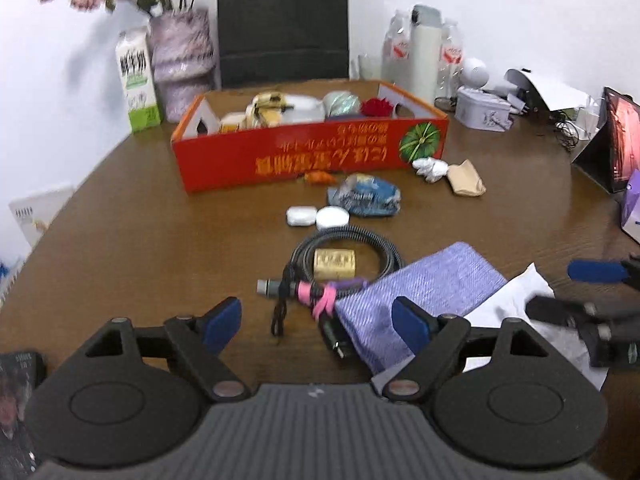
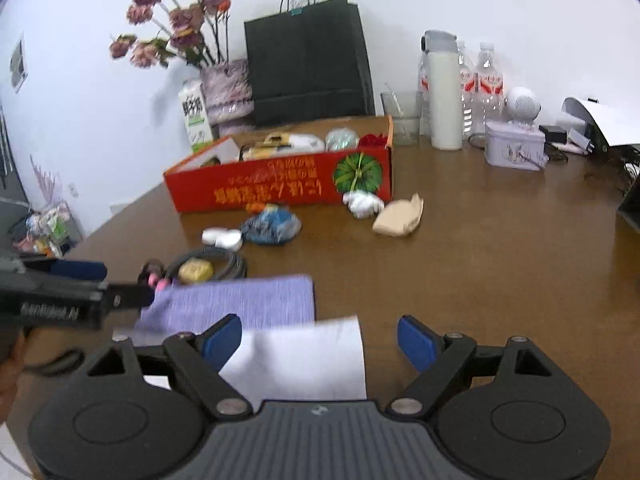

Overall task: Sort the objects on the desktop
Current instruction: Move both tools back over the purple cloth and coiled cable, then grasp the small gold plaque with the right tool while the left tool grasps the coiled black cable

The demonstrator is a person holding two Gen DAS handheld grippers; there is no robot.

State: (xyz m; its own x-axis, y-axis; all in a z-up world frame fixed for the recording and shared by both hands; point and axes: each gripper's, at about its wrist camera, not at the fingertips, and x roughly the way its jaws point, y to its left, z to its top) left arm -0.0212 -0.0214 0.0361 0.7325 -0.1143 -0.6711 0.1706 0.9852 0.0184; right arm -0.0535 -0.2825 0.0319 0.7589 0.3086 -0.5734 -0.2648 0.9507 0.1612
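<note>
A red cardboard box [image 1: 280, 152] [image 2: 280, 188] holding several items stands mid-table. In front of it lie a blue crumpled bag [image 1: 364, 196] [image 2: 272, 226], two white cases [image 1: 316, 217] [image 2: 222, 237], a coiled black cable [image 1: 340, 264] with a pink tie around a tan block [image 1: 334, 263] [image 2: 195, 271], a purple cloth [image 1: 424, 292] [image 2: 240, 302], white paper [image 1: 520, 312] [image 2: 304, 356], a white wad [image 1: 430, 168] [image 2: 362, 202] and a beige packet [image 1: 466, 179] [image 2: 400, 216]. My left gripper [image 1: 318, 322] is open, empty, just short of the cable. My right gripper [image 2: 320, 340] is open over the paper.
Behind the box stand a black paper bag [image 2: 308, 60], a flower vase [image 2: 228, 88], a milk carton [image 1: 136, 80], bottles [image 2: 444, 92], a glass [image 2: 402, 120], a lilac tin [image 2: 514, 144] and a tablet [image 1: 616, 144]. A dark booklet [image 1: 18, 400] lies at my near left.
</note>
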